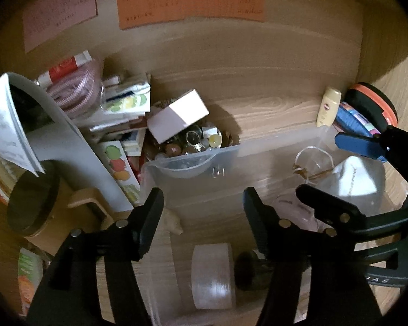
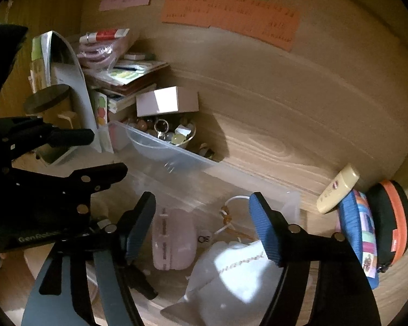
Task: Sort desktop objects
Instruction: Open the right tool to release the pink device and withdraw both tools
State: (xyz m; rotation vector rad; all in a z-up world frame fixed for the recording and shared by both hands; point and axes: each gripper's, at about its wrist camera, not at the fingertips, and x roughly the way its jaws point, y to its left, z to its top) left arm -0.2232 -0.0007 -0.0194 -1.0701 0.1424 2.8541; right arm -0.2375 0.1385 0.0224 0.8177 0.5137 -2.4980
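Both tools, the left tool (image 1: 201, 206) and the right tool (image 2: 201, 217), are open and hold nothing. Under them a clear bin (image 1: 258, 146) sits on the wooden surface (image 2: 272, 146), with a tape roll (image 1: 212, 277) and a white pouch (image 2: 236, 277) inside. Behind, colored papers (image 1: 190, 2) stick on the wooden wall.

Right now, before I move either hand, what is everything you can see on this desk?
clear plastic bin: one, transparent, centre of desk
tape roll: one, clear, inside bin, near end
white pouch: one, inside bin, right end
pink case: one, inside bin
bowl of trinkets: one, behind bin
white box: one, on bowl
cream bottle: one, right, at back wall
paper notes: orange, green, pink, on wall
left gripper: fingers open, black
right gripper: fingers open, blue pads
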